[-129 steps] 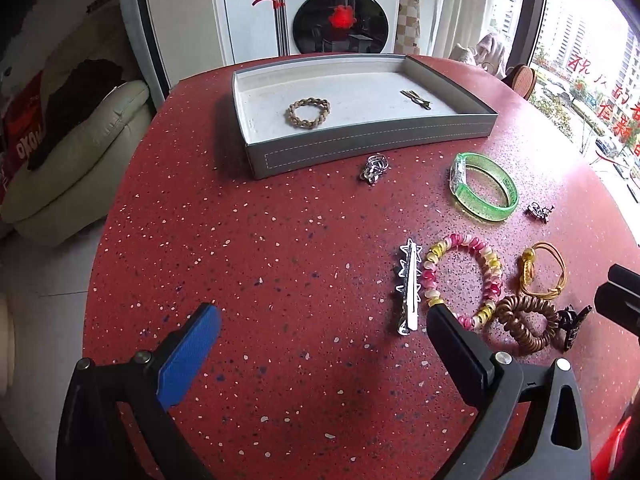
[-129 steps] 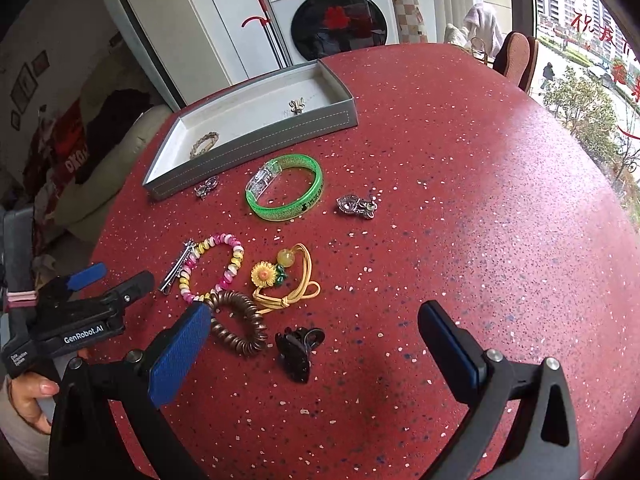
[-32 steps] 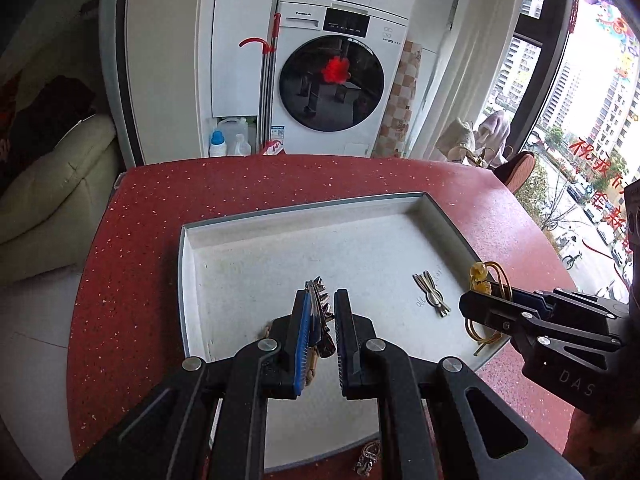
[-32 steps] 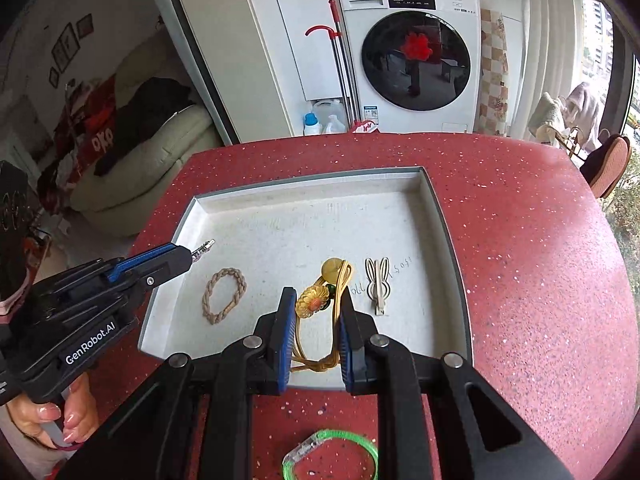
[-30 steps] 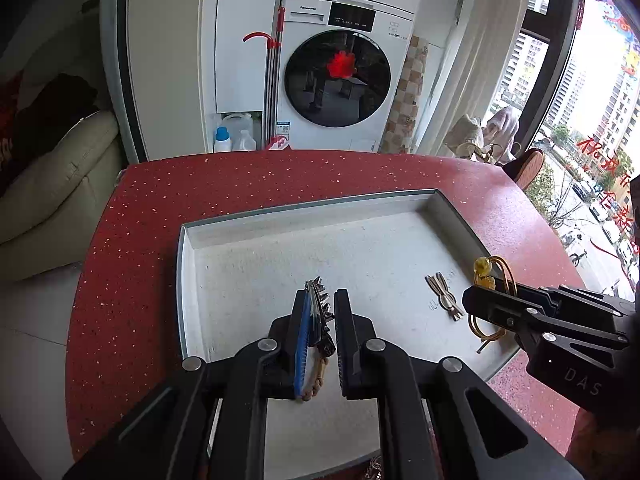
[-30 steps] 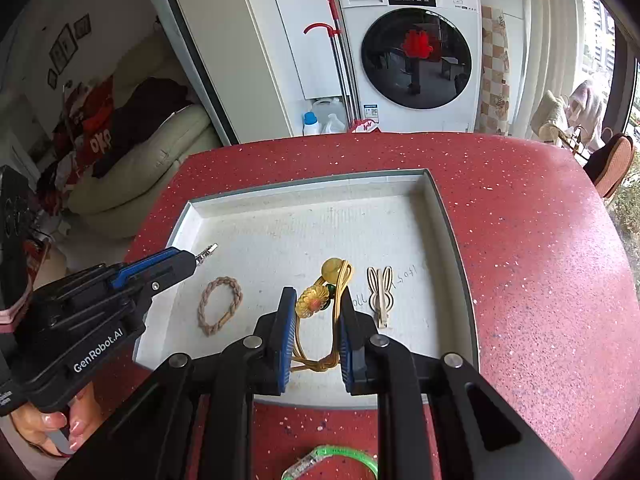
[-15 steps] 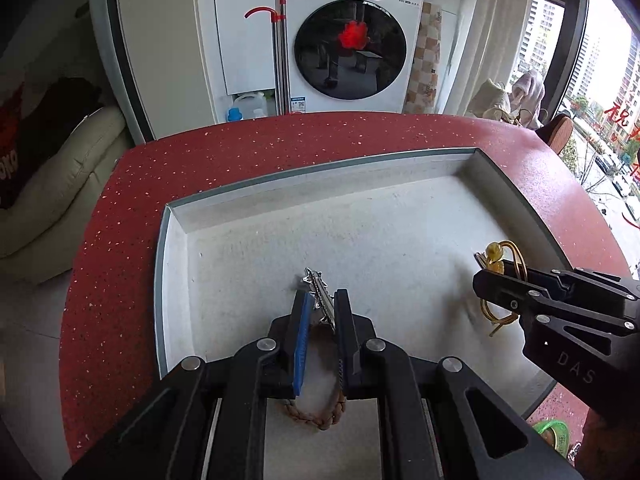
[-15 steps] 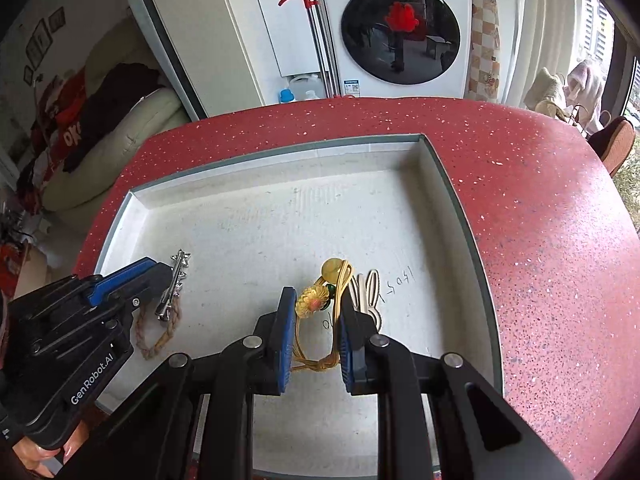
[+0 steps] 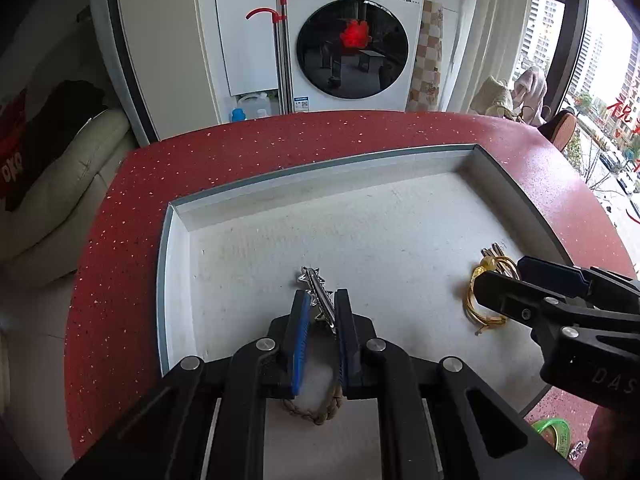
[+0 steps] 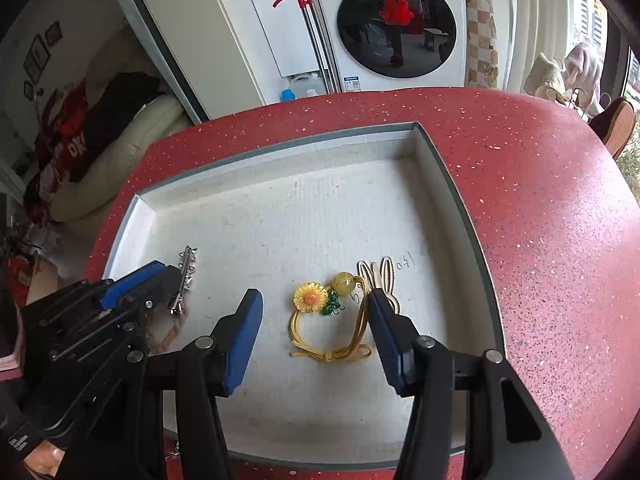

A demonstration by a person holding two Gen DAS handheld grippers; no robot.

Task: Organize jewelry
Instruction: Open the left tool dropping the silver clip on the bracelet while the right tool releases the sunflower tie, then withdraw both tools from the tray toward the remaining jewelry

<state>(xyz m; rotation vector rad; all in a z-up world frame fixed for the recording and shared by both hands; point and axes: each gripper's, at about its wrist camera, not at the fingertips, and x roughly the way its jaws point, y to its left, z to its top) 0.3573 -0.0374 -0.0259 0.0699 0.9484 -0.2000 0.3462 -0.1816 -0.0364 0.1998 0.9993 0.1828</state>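
Handling note: left gripper (image 9: pixel 321 312) fingers clench the stiff, light spiked metal hair clip (image 9: pixel 318 294) mid-length above the tray (image 10: pixel 448 184), while right gripper (image 10: pixel 316 320) fingers are opening around the limp sunflower hair tie (image 10: pixel 328 320) lying there.

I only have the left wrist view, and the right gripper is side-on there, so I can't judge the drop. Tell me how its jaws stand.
Observer: The right gripper is opening. The yellow hair tie lies flat on the tray floor between the jaws, and neither pad presses it.
Operator: Say what lies beside the tie.
Observer: A pale rabbit-shaped clip lies just to its right. Its near end is hidden behind the gripper's right finger.
Operator: Now check my left gripper from that side.
Observer: The left gripper is shut on the silver clip. Its spiked end juts past the tips, and its other end sits over a braided bracelet.
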